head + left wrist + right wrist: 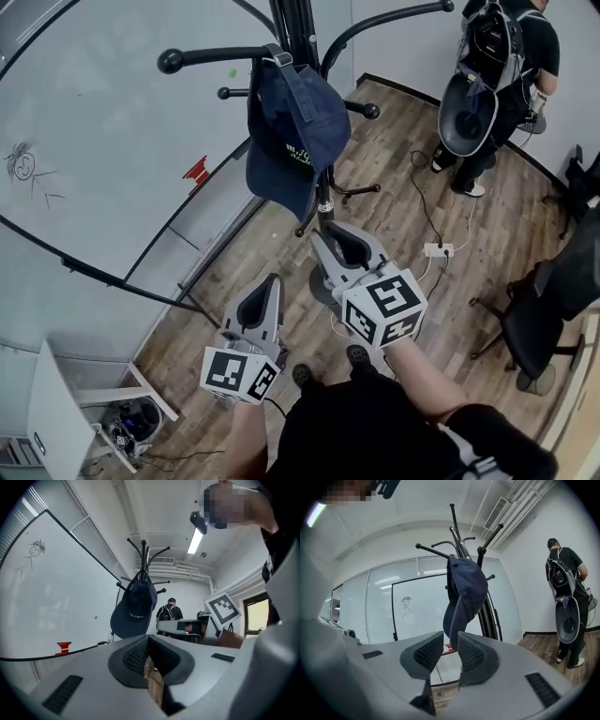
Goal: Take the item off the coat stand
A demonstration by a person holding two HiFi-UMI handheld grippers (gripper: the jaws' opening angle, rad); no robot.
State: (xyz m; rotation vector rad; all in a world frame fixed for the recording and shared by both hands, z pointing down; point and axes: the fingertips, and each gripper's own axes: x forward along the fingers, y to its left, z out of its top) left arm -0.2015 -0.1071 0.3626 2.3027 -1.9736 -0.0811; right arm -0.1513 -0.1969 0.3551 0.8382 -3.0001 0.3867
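Coat stand: black, arms spread. Navy cap: hung on one arm, brim down. Right gripper: just below brim, apart from it. Left gripper: lower, leftward. Wood floor: white power strip near middle; black chair at right edge; person with backpack at far right corner.

I hold my right gripper further forward, its jaws standing a little apart. My left gripper sits nearer my body, jaws closed tip to tip. Both point ahead.
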